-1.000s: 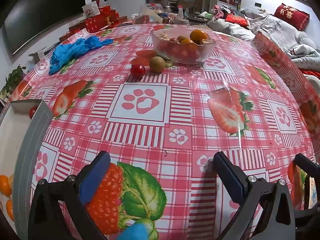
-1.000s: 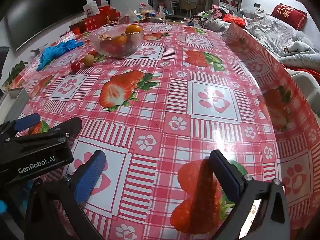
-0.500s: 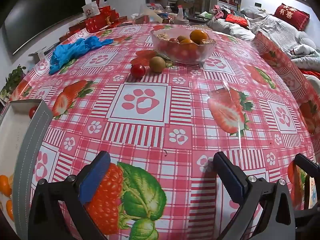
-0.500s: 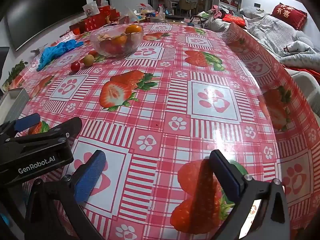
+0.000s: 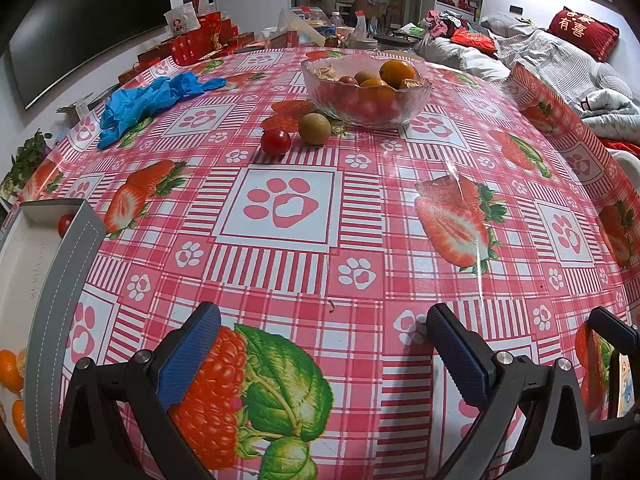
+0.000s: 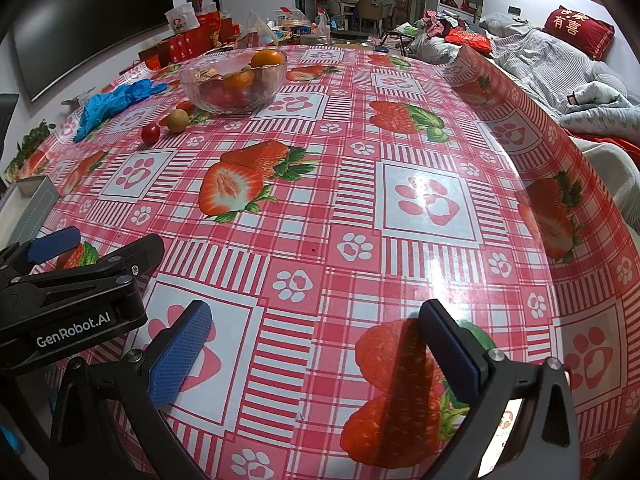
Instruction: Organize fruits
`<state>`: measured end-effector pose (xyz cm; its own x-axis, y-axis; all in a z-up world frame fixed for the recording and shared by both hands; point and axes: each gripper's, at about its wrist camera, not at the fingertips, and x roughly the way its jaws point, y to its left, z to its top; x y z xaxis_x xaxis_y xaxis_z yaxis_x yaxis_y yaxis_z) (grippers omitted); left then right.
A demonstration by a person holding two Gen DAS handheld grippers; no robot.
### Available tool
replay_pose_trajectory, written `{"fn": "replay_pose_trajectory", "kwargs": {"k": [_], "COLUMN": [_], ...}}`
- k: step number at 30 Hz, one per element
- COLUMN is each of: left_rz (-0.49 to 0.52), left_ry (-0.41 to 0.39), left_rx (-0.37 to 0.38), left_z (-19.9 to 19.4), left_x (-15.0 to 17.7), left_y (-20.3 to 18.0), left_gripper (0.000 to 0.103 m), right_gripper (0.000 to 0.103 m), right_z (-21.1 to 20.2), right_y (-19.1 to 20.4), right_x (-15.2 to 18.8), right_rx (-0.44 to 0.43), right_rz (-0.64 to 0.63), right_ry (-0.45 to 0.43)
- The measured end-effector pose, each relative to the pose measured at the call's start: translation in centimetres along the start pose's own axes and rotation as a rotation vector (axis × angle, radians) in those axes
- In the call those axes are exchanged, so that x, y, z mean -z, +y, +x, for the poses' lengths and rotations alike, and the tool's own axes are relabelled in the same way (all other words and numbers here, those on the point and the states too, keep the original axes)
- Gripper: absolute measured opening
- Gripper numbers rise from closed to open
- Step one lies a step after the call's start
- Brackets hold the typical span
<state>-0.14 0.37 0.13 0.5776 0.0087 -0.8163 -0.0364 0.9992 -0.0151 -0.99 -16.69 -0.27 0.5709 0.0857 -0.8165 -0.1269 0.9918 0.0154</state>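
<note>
A glass bowl point(image 5: 366, 92) of oranges and small fruits stands at the far middle of the table; it also shows in the right wrist view point(image 6: 234, 80). A cherry tomato point(image 5: 276, 141) and a brown-green round fruit point(image 5: 315, 129) lie on the cloth just in front of it, also seen as the tomato point(image 6: 151, 133) and the fruit point(image 6: 177, 121). A grey tray point(image 5: 60, 280) at the left edge holds a tomato point(image 5: 64, 224) and orange pieces point(image 5: 10, 364). My left gripper point(image 5: 320, 344) is open and empty, low over the near table. My right gripper point(image 6: 316, 344) is open and empty beside it.
Blue gloves point(image 5: 148, 98) lie at the far left. Red boxes point(image 5: 196, 42) and clutter line the far edge. A sofa with bedding point(image 5: 560, 60) is at the right. The left gripper's body point(image 6: 68, 300) sits close to the right gripper's left finger.
</note>
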Motion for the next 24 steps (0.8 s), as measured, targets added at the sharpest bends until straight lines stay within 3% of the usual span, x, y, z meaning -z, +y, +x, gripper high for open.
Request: {"fn": "replay_pose_trajectory", "kwargs": {"k": [24], "left_rz": [0.0], "left_ry": [0.0], "left_rx": [0.0], "left_z": [0.0], "left_x": [0.0], "left_y": [0.0], "left_gripper": [0.103], "right_gripper": [0.103], "right_z": [-0.01], "right_y": [-0.01], "right_x": [0.01], "right_rx": [0.0], "right_rz": [0.0], "right_ry": [0.0]}}
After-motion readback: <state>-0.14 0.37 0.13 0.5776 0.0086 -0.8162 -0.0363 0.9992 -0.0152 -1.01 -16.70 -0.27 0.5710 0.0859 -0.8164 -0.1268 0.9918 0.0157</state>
